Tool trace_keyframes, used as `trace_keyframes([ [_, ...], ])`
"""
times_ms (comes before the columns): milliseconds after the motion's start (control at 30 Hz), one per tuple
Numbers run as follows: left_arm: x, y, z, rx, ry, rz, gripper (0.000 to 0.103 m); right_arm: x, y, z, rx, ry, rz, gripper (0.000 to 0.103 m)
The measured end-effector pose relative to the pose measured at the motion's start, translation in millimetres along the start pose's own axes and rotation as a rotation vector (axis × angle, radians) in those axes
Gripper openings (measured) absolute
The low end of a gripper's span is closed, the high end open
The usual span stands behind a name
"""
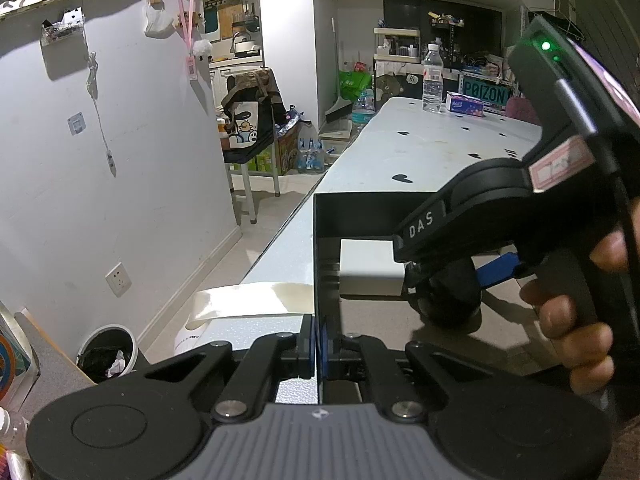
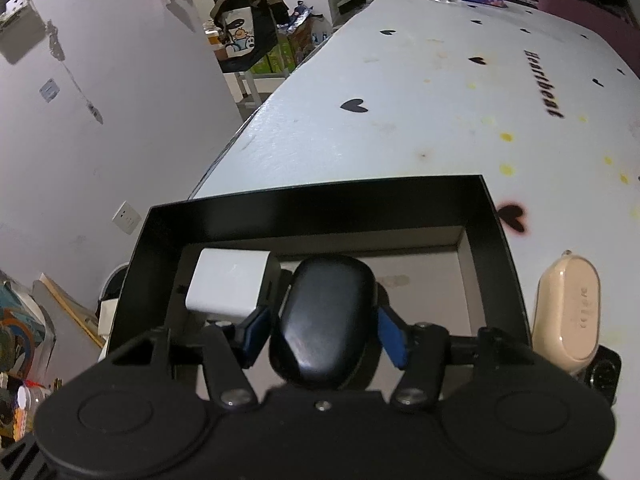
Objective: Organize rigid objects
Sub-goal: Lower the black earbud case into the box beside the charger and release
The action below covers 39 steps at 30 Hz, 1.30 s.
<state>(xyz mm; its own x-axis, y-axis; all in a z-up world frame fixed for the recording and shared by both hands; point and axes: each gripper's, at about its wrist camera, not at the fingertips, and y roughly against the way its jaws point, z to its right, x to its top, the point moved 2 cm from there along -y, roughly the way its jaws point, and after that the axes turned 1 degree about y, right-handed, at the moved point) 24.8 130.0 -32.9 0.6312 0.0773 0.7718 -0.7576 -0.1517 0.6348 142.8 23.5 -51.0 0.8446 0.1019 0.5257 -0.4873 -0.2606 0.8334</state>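
In the right wrist view, the black box [image 2: 224, 216] is sitting at the near edge of the desk [image 2: 420, 92], filling the middle of the frame. Inside it, a white block [image 2: 228, 284] is lying in the left corner, and a black oval case [image 2: 324, 320] is sitting beside it, in the lower centre of the frame. The right gripper [image 2: 326, 334] is reaching into the box with its jaws part-open on either side of the black case; the blue pads [image 2: 394, 338] are appearing to stand just off its sides, so the case looks released or nearly so. A beige oval case [image 2: 566, 308] is lying on the desk outside the box, against its right wall.

In the left wrist view, the left gripper [image 1: 318, 354] is holding the box's near wall, jaws pinched shut on the thin edge.

Judging from this, 2 objects are in and at least 1, the beige case, is still waiting.
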Motion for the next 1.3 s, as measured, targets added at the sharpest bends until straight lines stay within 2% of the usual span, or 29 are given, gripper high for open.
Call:
trace_keyframes([
  [167, 0, 0, 0, 0.001, 0.0, 0.0, 0.003, -4, 5, 4, 0.008, 0.006, 0.003, 0.058],
  [233, 0, 0, 0, 0.001, -0.001, 0.0, 0.003, -6, 8, 5, 0.013, 0.012, 0.007, 0.052],
  [500, 0, 0, 0, 0.0, -0.001, 0.0, 0.003, -4, 5, -1, 0.012, 0.058, 0.037, 0.051],
  [767, 1, 0, 0, -0.005, 0.0, 0.0, 0.003, 0, 1, -4, 0.0, 0.041, 0.041, 0.051],
  [1000, 1, 0, 0, -0.006, 0.001, -0.001, 0.003, 1, 5, -2, 0.013, 0.022, 0.011, 0.053],
  [1300, 1, 1, 0, -0.006, 0.001, -0.001, 0.003, -3, 34, 1, 0.013, 0.08, 0.032, 0.061],
])
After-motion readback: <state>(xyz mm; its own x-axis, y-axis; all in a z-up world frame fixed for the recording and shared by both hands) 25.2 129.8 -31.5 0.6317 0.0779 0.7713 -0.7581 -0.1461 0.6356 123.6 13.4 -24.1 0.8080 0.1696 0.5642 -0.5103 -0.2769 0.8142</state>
